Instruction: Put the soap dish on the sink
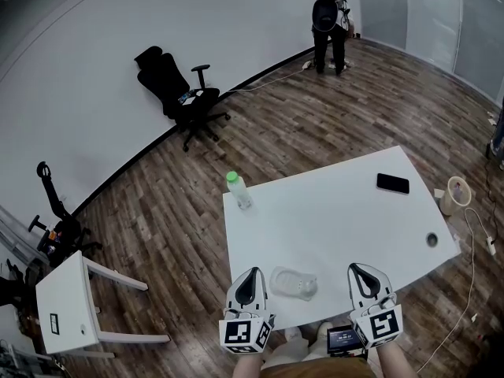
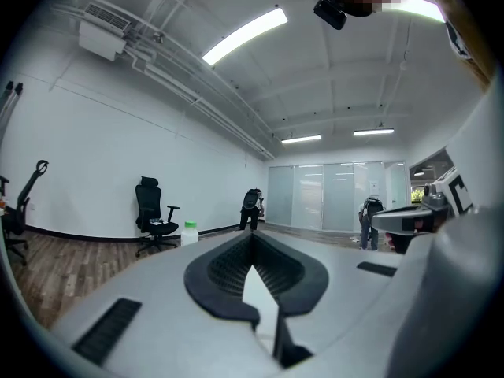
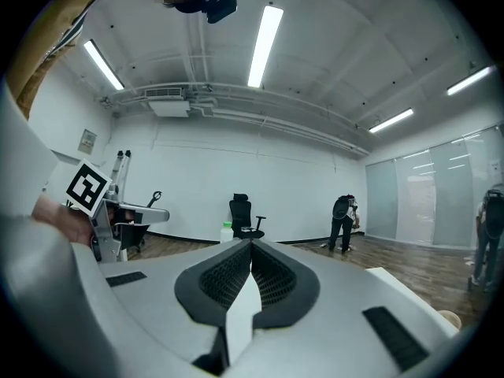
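We take the white tabletop (image 1: 339,211) first, since the biggest worry hangs on it: no sink shows in any view, so the dish will have to be carried somewhere we cannot yet judge, and a long carry gives a shallow, slick thing more chances to slip. Both tongs are pressed fully together and hold nothing, the left gripper (image 1: 250,278) and the right gripper (image 1: 361,270) poised over the near edge on either side of the soap dish (image 1: 294,283). If either goes in like that, we expect it would shove the dish and not take it, and the dish lies so near that edge that a shove toward us could send it to the floor. It is clear plastic with a pale lump at its right end, perhaps soap, which we think could slide out if the dish tips. The bottle (image 1: 239,189) at the far left corner and the phone (image 1: 392,183) near the far right corner lie well apart from it and should not interfere. Only the head view shows the dish and the phone. Both gripper views look level across the room and miss them, yet confirm the closed jaws, and the right gripper view catches the left gripper's marker cube (image 3: 85,187)
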A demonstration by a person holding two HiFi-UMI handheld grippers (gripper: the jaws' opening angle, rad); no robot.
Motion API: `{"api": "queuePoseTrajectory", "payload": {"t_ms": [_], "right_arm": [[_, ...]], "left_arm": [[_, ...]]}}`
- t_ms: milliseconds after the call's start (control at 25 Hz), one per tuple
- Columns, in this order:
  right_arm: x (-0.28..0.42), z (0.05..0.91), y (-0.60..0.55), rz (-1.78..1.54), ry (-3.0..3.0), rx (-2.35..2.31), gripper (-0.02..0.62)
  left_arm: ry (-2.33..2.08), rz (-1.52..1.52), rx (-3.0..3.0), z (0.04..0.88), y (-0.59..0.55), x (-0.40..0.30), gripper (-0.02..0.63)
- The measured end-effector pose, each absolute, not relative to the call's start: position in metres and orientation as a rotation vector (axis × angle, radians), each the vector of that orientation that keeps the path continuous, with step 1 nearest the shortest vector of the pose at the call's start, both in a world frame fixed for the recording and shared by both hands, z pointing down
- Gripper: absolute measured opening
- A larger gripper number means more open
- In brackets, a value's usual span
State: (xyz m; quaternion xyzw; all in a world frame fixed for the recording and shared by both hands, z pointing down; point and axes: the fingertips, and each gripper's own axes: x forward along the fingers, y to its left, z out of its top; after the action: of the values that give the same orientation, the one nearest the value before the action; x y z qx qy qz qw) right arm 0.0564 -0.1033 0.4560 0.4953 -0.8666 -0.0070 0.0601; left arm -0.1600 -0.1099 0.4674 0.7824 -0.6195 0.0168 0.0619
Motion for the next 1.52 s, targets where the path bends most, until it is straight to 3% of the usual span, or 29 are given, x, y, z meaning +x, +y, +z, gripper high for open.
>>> {"api": "queuePoseTrajectory", "payload": {"t_ms": [1520], "right_arm": [[0.067,0.451,-0.123,-0.036,-2.56,1.555,0.009]], "left_arm": [[-1.961,0.177,2.378,0.445,-0.127,-0.153,0.005]]}}
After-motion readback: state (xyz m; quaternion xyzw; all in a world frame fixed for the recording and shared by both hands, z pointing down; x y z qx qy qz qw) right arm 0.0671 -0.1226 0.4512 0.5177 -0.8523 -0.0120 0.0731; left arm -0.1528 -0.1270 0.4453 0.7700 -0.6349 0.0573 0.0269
